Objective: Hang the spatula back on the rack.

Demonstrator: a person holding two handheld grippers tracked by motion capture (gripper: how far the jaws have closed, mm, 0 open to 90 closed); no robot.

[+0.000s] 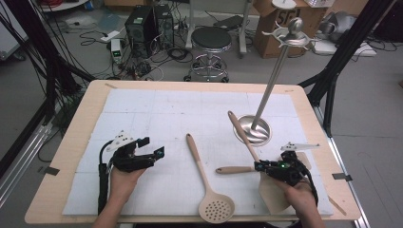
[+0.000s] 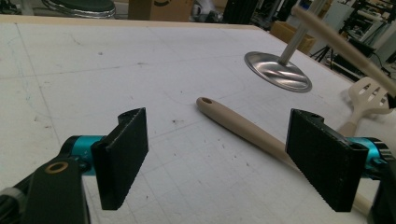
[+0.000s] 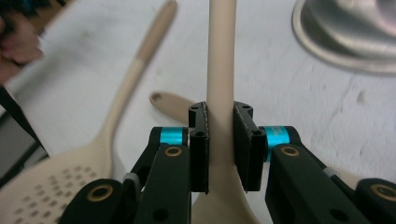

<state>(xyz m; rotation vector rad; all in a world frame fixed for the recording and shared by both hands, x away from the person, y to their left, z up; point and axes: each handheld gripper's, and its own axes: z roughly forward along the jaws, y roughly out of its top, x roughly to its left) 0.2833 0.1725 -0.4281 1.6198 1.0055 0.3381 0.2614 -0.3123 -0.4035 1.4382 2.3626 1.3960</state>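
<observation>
Your right gripper [image 3: 220, 140] is clamped on the beige wooden spatula's handle [image 3: 221, 56], lifted off the white padded surface [image 1: 157, 114] near the steel hanging stand [image 1: 256, 126], nothing hung yet, while your left gripper [image 2: 217, 158] rests open.

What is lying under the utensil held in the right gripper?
Under the held turner, clamped by the right gripper, a second beige handle lies on the white mat. Its head end is covered by the gripper and hand.
</observation>
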